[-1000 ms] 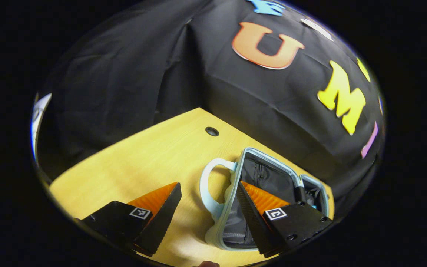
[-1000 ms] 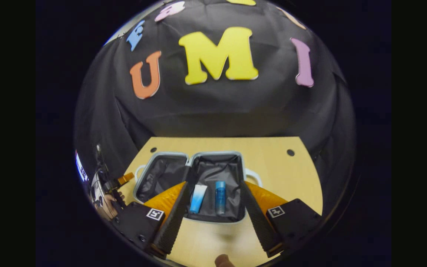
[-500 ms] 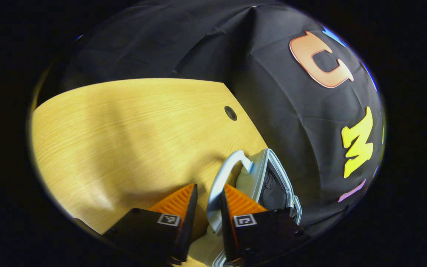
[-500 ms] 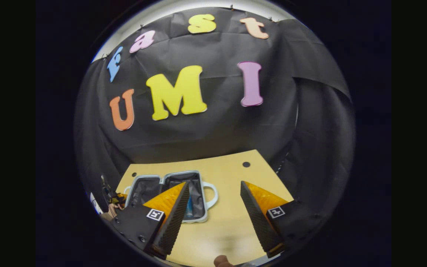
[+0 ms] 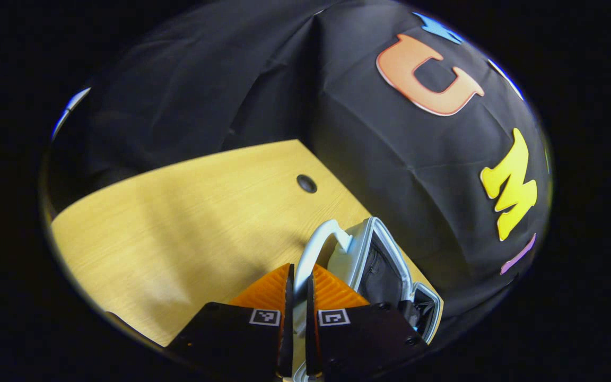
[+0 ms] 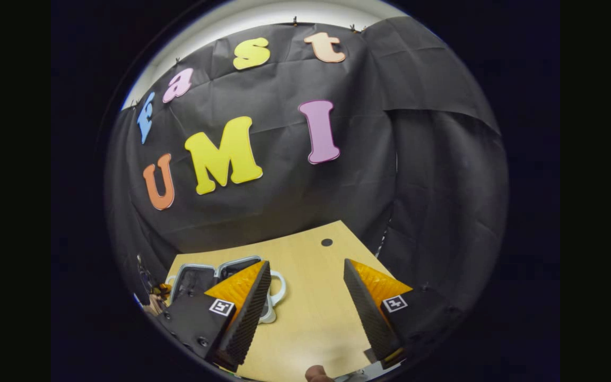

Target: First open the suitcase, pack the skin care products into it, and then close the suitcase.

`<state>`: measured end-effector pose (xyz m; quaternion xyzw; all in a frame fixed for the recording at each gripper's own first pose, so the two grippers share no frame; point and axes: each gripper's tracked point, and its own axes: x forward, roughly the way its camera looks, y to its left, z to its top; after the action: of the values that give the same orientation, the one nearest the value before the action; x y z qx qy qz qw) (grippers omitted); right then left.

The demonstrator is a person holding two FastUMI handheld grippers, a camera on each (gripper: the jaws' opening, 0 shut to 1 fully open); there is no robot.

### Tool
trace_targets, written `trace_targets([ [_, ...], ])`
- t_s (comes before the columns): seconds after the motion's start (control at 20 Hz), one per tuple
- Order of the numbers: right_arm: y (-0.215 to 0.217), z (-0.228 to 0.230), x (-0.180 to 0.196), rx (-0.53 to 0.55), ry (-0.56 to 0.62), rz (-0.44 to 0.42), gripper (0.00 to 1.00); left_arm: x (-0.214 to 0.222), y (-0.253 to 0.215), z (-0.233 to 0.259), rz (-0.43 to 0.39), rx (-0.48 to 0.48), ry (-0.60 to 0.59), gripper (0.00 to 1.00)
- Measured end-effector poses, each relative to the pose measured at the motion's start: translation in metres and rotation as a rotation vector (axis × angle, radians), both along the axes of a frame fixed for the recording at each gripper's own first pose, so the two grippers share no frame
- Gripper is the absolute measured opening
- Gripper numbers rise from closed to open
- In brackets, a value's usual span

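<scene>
- The left tongs [image 5: 297, 281] are squeezed shut on the pale handle [image 5: 313, 249] of the suitcase [image 5: 374, 260].
- Both fingers press on the thin handle from its two sides.
- In the left gripper view, that half of the suitcase tilts up, with its dark lining showing.
- The suitcase sits on the yellow wooden tabletop [image 5: 178, 223], near the back edge by the black cloth wall.
- A small round hole [image 5: 306, 183] is in the tabletop, near the back corner.
- The right tongs [image 6: 305, 289] are wide open and hold nothing.
- They hang over a bare part of the tabletop, apart from the suitcase.
- In the right gripper view, the suitcase [image 6: 194, 273] lies toward the left edge of the tabletop, partly behind one finger.
</scene>
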<state>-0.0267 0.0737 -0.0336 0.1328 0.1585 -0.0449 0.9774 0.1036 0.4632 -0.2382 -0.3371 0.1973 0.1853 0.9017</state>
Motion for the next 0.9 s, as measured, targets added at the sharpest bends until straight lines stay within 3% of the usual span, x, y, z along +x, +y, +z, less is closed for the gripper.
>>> trace_targets([
  [0.25, -0.041, 0.004, -0.002, 0.018, -0.034, 0.035, 0.82, 0.002, -0.046, 0.096, -0.021, 0.289, -0.074, 0.12],
  [0.4, -0.062, 0.009, -0.002, -0.029, -0.085, 0.061, 0.83, -0.003, -0.1, 0.146, -0.032, 0.434, -0.113, 0.12],
  [0.45, -0.067, 0.011, -0.004, -0.035, -0.099, 0.074, 0.79, -0.004, -0.121, 0.156, -0.038, 0.479, -0.116, 0.12],
  [0.6, -0.082, 0.016, -0.011, -0.061, -0.136, 0.109, 0.82, -0.005, -0.184, 0.178, -0.067, 0.637, -0.095, 0.12],
  [0.9, -0.116, 0.015, -0.022, -0.126, -0.194, 0.14, 0.82, 0.012, -0.327, 0.174, -0.146, 0.706, -0.107, 0.12],
])
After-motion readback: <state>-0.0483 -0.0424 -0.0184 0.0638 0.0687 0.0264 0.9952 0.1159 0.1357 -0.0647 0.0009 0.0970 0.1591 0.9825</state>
